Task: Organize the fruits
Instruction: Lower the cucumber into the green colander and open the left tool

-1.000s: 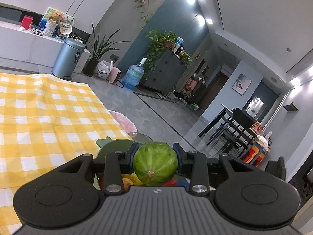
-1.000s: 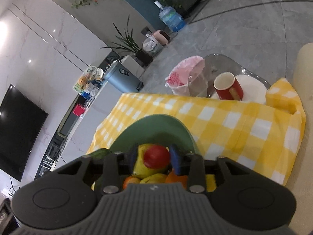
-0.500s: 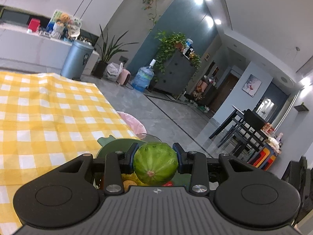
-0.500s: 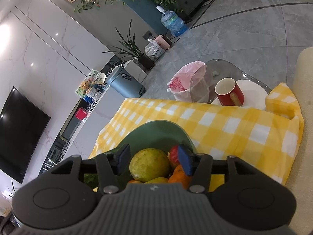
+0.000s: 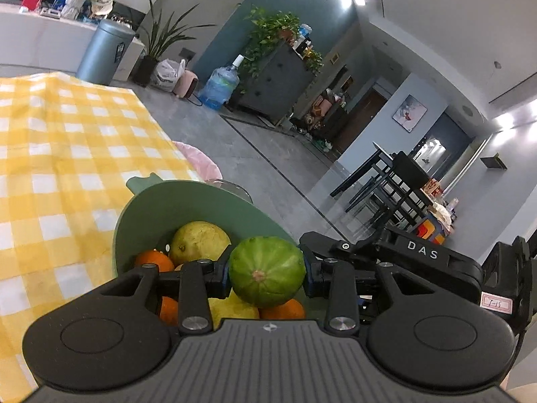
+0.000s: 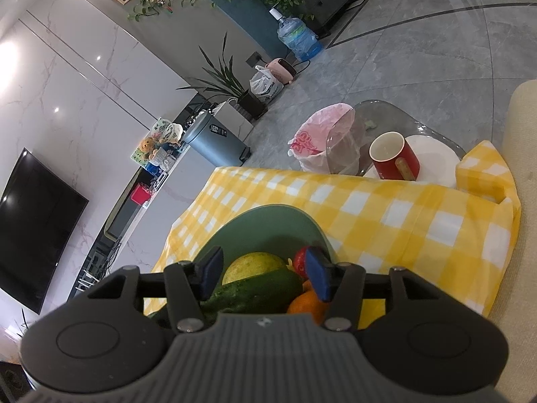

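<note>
My left gripper [image 5: 266,272] is shut on a small green striped melon [image 5: 266,270] and holds it over the near rim of a green bowl [image 5: 188,198] on the yellow checked cloth. The bowl holds a yellow-green pear [image 5: 198,242], oranges [image 5: 151,260] and a lemon. My right gripper [image 6: 263,270] is open and empty above the same bowl [image 6: 268,223]; in the right wrist view the pear [image 6: 253,263], the green melon [image 6: 258,294], a red fruit [image 6: 299,262] and an orange [image 6: 305,305] lie below it. The right gripper's body [image 5: 419,262] shows in the left wrist view.
The yellow checked cloth [image 6: 402,215] covers the table. A red mug [image 6: 394,156] and a white plate [image 6: 433,161] stand on a glass side table past the cloth's edge. A pink-lined bin [image 6: 320,141] stands on the floor. A cream cushion [image 6: 523,168] lies at the right.
My right gripper has let go of the red fruit into the bowl, opened and drawn back. My left gripper has carried the melon over the bowl.
</note>
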`<state>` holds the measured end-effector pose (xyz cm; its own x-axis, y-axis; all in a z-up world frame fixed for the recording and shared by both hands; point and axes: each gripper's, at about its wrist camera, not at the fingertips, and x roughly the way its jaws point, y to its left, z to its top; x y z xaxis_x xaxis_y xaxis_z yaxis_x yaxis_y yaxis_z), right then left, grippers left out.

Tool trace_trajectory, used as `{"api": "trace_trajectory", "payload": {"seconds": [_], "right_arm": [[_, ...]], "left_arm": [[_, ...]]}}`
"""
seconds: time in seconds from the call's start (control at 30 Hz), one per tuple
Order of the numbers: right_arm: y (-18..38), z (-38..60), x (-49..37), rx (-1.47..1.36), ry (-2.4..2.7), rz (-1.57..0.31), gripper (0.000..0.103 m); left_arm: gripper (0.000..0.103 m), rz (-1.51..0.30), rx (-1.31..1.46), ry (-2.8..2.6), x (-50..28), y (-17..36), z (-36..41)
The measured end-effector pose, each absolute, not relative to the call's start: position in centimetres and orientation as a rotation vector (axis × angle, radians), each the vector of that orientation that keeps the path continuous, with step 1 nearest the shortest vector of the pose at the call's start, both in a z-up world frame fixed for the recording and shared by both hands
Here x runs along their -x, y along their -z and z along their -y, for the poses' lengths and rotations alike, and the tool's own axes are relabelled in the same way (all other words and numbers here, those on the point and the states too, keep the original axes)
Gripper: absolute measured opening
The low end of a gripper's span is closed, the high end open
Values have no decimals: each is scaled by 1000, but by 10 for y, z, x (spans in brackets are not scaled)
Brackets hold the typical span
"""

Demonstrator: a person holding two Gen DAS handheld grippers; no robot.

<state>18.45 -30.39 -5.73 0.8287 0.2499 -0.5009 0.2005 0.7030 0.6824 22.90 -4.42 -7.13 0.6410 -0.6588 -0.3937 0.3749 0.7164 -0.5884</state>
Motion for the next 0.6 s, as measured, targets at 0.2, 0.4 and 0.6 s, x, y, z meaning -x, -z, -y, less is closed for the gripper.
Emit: {"api": "trace_trajectory", "payload": {"seconds": [0.2,0.4,0.6], "right_arm": [[57,304,-184,-798,-28,-613,52],[54,302,-184,-788,-23,-617,52],[54,302,-184,-783,-22,-618,52]], "left_arm": [[77,-529,266,464,-214,57,51],[83,-518,158,418,-208,52,63],[84,-581,111,614,-199,56,63]]}}
